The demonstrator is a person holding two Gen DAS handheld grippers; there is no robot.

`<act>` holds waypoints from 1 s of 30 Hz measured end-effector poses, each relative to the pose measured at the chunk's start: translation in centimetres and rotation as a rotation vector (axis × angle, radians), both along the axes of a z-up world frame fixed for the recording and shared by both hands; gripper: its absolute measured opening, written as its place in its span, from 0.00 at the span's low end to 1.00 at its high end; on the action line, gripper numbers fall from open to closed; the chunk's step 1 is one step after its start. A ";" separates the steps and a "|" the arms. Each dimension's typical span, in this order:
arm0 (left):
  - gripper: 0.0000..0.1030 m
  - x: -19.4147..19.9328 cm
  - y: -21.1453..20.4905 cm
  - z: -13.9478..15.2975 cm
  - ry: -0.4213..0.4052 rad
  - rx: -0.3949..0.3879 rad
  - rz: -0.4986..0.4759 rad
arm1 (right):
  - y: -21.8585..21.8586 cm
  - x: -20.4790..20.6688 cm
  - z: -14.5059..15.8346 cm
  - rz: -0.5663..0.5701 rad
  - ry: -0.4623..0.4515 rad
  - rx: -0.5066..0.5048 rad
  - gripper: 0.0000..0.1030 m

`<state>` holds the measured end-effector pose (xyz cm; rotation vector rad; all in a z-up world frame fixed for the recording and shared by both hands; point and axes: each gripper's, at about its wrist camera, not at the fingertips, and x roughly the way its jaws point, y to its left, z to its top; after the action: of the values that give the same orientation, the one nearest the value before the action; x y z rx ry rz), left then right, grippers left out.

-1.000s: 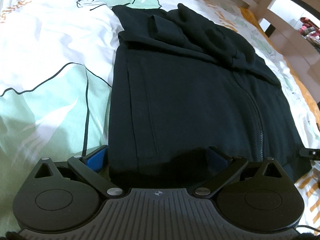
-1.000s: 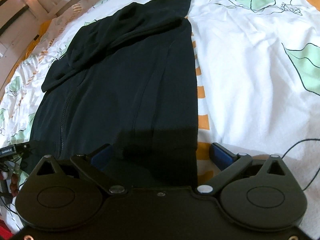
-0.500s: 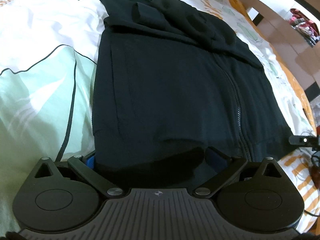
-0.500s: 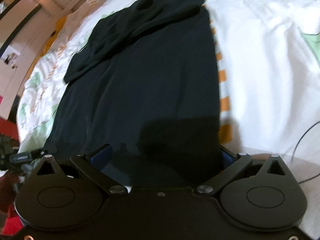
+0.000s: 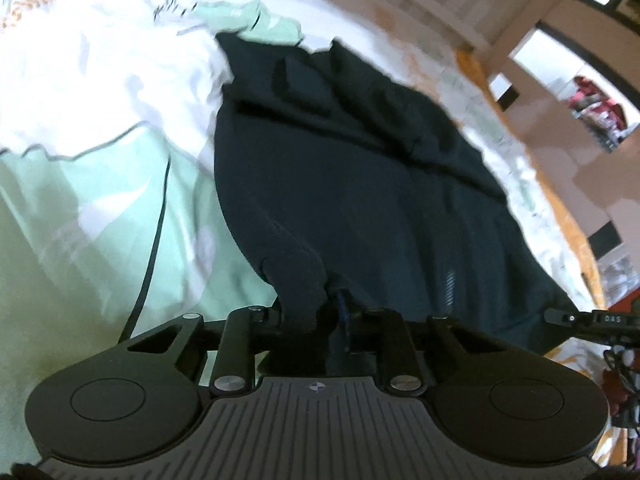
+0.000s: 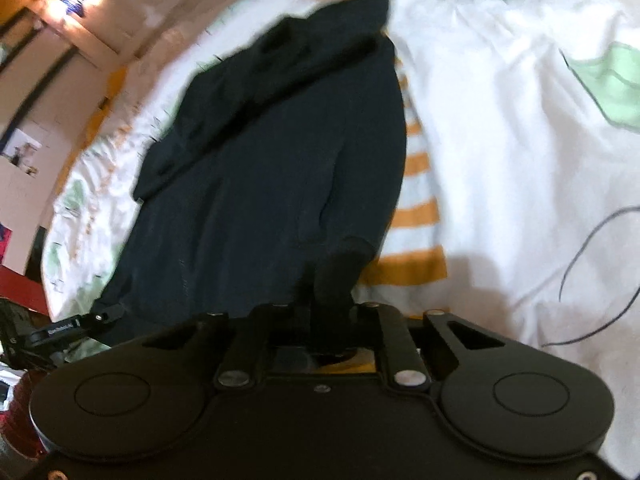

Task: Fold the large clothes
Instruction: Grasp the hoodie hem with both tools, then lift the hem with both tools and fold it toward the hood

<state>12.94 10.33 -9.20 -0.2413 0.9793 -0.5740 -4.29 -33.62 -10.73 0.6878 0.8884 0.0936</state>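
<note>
A black zip hoodie [image 5: 360, 184] lies lengthwise on the bed, its hood and folded sleeves at the far end. It also shows in the right wrist view [image 6: 280, 152]. My left gripper [image 5: 320, 308] is shut on the hoodie's near left hem corner, which bunches up between the fingers. My right gripper [image 6: 332, 304] is shut on the near right hem corner, and the cloth rises in a fold from its jaws. Both near corners are lifted off the sheet.
The bed sheet [image 5: 100, 200] is white with mint patches and orange stripes [image 6: 416, 212]. A black cable [image 5: 148, 248] runs over the sheet at left, another [image 6: 592, 248] at right. Wooden bed frame and doorway [image 5: 560, 60] stand beyond the far edge.
Both grippers have closed from open onto the hoodie's near hem corners and lifted them. The views have tilted upward and blurred with the motion.
</note>
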 end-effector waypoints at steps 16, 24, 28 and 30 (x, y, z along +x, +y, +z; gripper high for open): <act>0.20 8.2 -0.3 8.1 -0.137 -0.353 0.170 | -2.6 6.6 7.2 -0.078 -0.376 0.151 0.17; 0.21 18.2 -4.7 7.3 -0.131 -0.333 0.232 | -5.3 16.4 7.6 -0.166 -0.413 0.116 0.17; 0.21 22.8 -6.3 4.7 -0.089 -0.245 0.261 | -5.7 21.2 5.4 -0.191 -0.346 0.066 0.17; 0.21 24.3 -6.8 3.2 -0.063 -0.190 0.278 | -5.3 23.5 4.1 -0.206 -0.310 0.013 0.18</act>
<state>37.20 3.54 -5.97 -0.5174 0.8138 -0.4166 19.20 -38.94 -6.64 0.7499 0.5175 0.0211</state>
